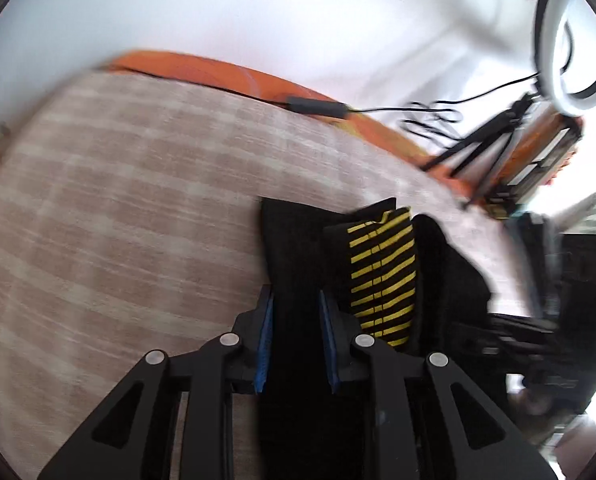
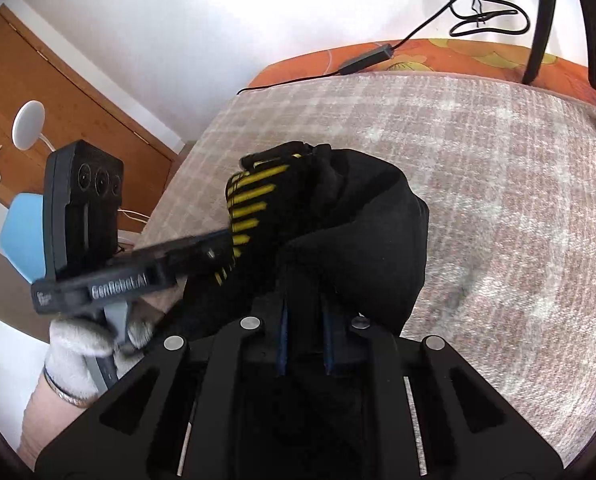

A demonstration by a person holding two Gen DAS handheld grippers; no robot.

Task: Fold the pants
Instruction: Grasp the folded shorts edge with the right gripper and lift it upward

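The pants [image 1: 382, 272] are black with a yellow-striped panel. They hang bunched above the checked bed cover [image 1: 118, 208]. My left gripper [image 1: 296, 300] is shut on a black edge of the pants, the cloth running between its blue pads. My right gripper [image 2: 304, 312] is shut on another black fold of the pants [image 2: 358, 232], which drape forward from it. The left gripper also shows in the right wrist view [image 2: 226, 240], held by a gloved hand [image 2: 82, 352], its tips at the striped panel [image 2: 250, 200].
An orange sheet [image 1: 202, 68] borders the far side of the bed, with a black cable and adapter [image 2: 366, 62] on it. A ring light on a tripod [image 1: 570, 48] stands at the right. A wooden door [image 2: 58, 112] and blue chair [image 2: 22, 236] are at the left.
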